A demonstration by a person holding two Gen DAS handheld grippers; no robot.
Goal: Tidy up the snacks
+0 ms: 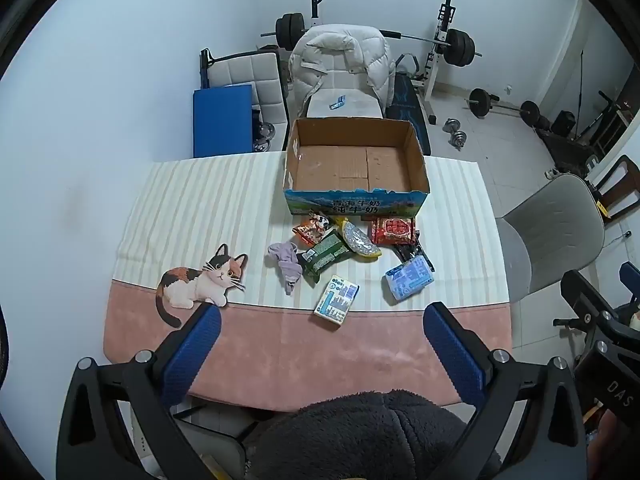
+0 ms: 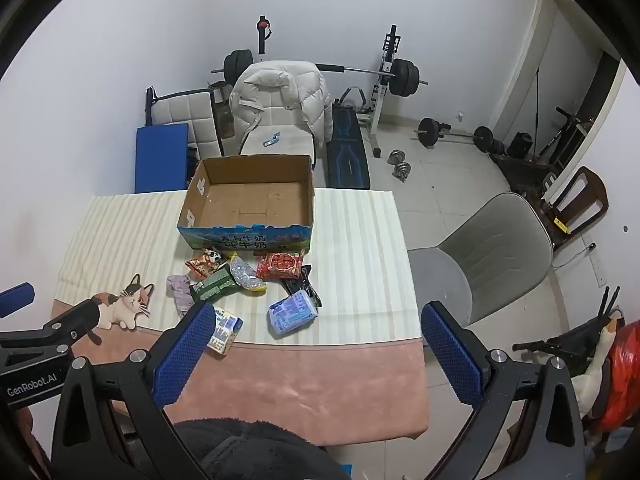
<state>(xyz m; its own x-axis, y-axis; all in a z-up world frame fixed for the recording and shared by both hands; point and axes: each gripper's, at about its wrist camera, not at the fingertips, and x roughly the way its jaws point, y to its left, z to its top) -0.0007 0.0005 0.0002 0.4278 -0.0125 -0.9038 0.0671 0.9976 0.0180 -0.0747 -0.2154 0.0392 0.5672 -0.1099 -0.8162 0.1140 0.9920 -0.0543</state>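
An empty cardboard box with a blue printed front stands at the table's far side. In front of it lies a heap of snack packets: a red packet, a green packet, an orange packet, a blue pouch and a small white-blue carton. My left gripper hovers open above the pink near edge. My right gripper is open too, held high over the table's right part.
A crumpled lilac cloth lies left of the snacks. The tablecloth carries a cat picture. A grey chair stands right of the table. Behind are a jacket-draped chair and a barbell rack.
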